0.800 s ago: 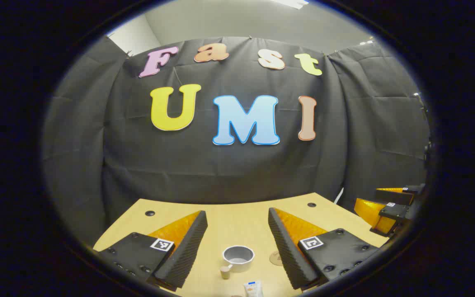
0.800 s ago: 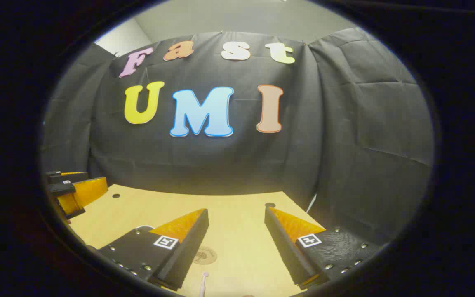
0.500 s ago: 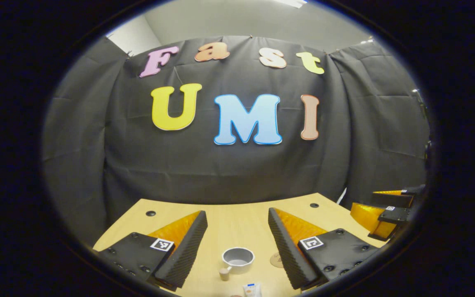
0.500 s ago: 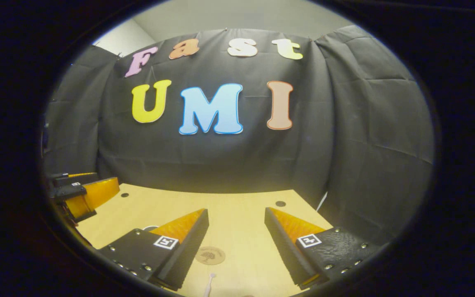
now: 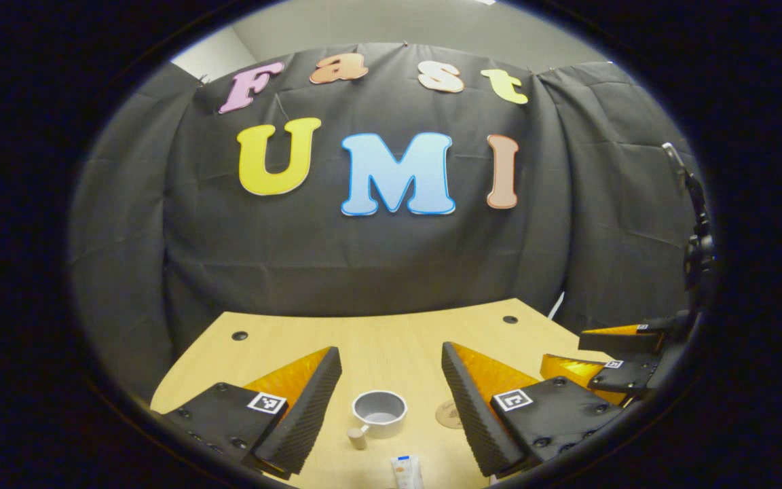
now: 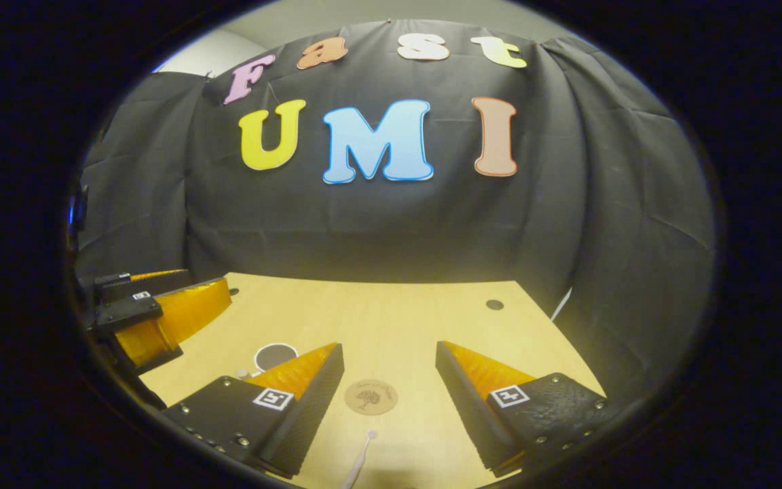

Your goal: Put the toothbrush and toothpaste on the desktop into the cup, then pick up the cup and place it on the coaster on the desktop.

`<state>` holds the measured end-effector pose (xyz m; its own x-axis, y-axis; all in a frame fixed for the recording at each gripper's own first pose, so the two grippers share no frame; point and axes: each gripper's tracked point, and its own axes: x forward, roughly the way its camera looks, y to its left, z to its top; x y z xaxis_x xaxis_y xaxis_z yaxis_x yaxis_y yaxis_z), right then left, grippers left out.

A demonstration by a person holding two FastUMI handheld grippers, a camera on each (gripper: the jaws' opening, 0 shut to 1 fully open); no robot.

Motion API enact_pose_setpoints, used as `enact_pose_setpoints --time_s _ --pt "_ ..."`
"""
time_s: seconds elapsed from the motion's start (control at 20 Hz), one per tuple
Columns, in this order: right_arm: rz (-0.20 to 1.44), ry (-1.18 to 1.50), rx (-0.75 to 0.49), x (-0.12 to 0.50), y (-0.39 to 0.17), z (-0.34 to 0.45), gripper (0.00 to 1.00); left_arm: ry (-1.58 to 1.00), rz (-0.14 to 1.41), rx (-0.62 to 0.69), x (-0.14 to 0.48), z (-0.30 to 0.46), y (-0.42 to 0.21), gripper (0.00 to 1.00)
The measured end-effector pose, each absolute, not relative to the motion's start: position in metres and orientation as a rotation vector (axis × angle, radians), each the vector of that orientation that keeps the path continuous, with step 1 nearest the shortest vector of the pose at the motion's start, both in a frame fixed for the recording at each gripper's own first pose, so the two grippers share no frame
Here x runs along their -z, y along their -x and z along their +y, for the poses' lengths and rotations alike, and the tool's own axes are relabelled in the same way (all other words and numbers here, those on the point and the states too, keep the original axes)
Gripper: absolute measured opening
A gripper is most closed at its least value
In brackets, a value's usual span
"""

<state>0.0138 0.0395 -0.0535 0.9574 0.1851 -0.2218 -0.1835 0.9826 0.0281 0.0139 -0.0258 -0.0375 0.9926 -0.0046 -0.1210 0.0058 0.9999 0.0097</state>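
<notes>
A grey cup point(image 5: 380, 411) with a wooden handle stands on the wooden desktop point(image 5: 377, 346), between the fingers of my open left gripper point(image 5: 391, 377) and below them. Nearer the camera lies the white toothpaste tube point(image 5: 406, 470). A round brown coaster point(image 5: 447, 414) sits to the right of the cup, partly behind my left gripper's right finger. In the right gripper view, the coaster point(image 6: 370, 396) lies between the fingers of my open right gripper point(image 6: 389, 372), the white toothbrush point(image 6: 360, 460) is at the bottom edge, and the cup point(image 6: 274, 356) peeks out behind a finger.
The other gripper shows at the right edge of the left gripper view point(image 5: 625, 360) and at the left edge of the right gripper view point(image 6: 160, 316). The desktop has small dark holes point(image 5: 239, 335) near its far corners. Black cloth closes the booth behind the desk.
Both cameras have tilted down and moved forward, so more of the desktop shows. The cup, toothpaste, coaster and toothbrush now sit higher in the views. Both grippers remain open.
</notes>
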Motion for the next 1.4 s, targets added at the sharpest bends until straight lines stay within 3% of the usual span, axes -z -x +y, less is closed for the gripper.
enact_pose_setpoints --time_s 0.55,0.8,0.85,0.9,1.4 --pt "0.681 -0.072 -0.194 0.176 0.010 0.048 0.90 0.041 0.482 -0.007 0.177 -0.035 0.015 0.94" --pt "0.902 -0.118 -0.203 0.232 0.031 0.062 0.92 0.075 0.739 -0.025 0.256 -0.032 0.039 0.94" --pt "0.930 -0.120 -0.205 0.238 0.035 0.062 0.92 0.082 0.773 -0.030 0.270 -0.034 0.043 0.99" --pt "0.953 -0.116 -0.206 0.244 0.037 0.063 0.92 0.088 0.801 -0.033 0.279 -0.033 0.047 0.95" --pt "1.098 -0.073 -0.199 0.288 0.048 0.075 0.92 0.100 0.995 -0.090 0.342 -0.021 0.055 0.97"
